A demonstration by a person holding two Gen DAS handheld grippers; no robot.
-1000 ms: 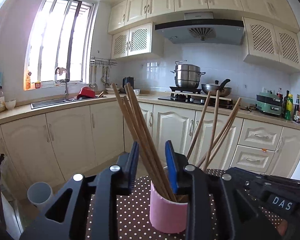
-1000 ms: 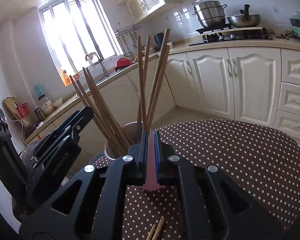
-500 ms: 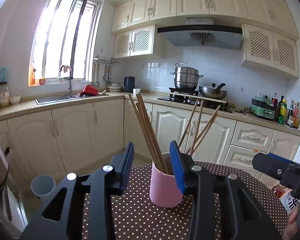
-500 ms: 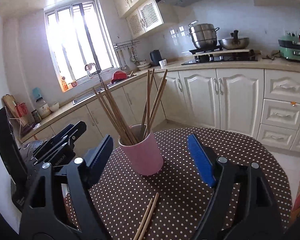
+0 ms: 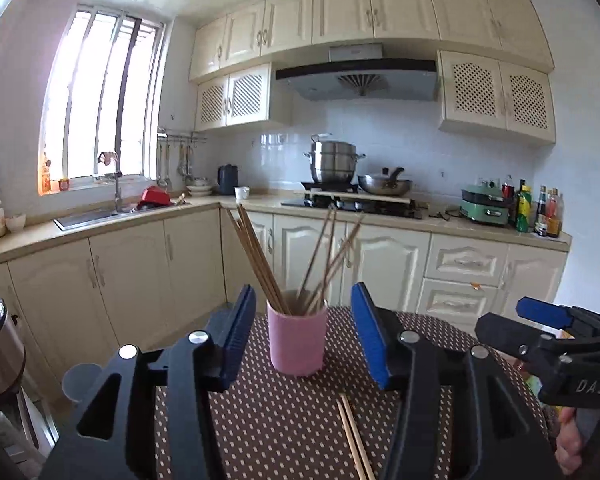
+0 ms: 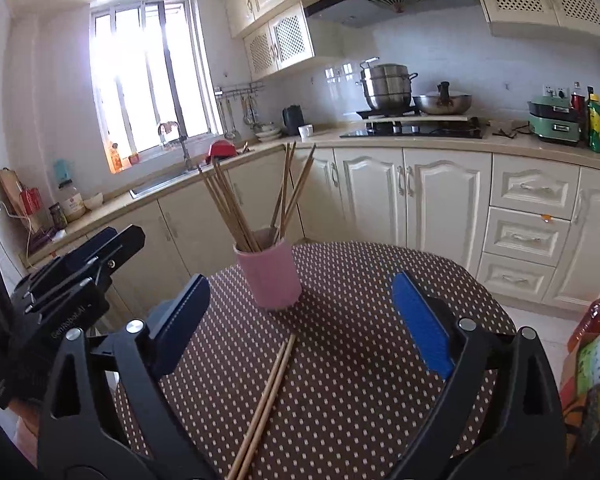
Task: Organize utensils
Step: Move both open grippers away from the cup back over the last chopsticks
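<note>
Retreat from the pink cup (image 5: 297, 340) is the main change I note: a second ago both tongs sat right at it, the right pair pressed together at its rim, and now both hang back over the near part of the tabletop (image 6: 400, 280). The left gripper (image 5: 303, 344) has its jaws opening, only partly spread, with the cup seen beyond the gap but untouched. The right gripper (image 6: 300, 322) is opening to nearly its widest, nothing between the pads.

The cup stands toward the far edge of the tabletop, with 2 bunches of chopsticks (image 6: 236, 204) leaning apart inside. I judge that batch delivered. 2 loose chopsticks (image 6: 266, 396) lie side by side near the near edge, so the job is unfinished.

Their near ends run out of frame in both views. Exact stick count in the cup is unreadable. Only a sliver of a hand shows at the frame edge.
</note>
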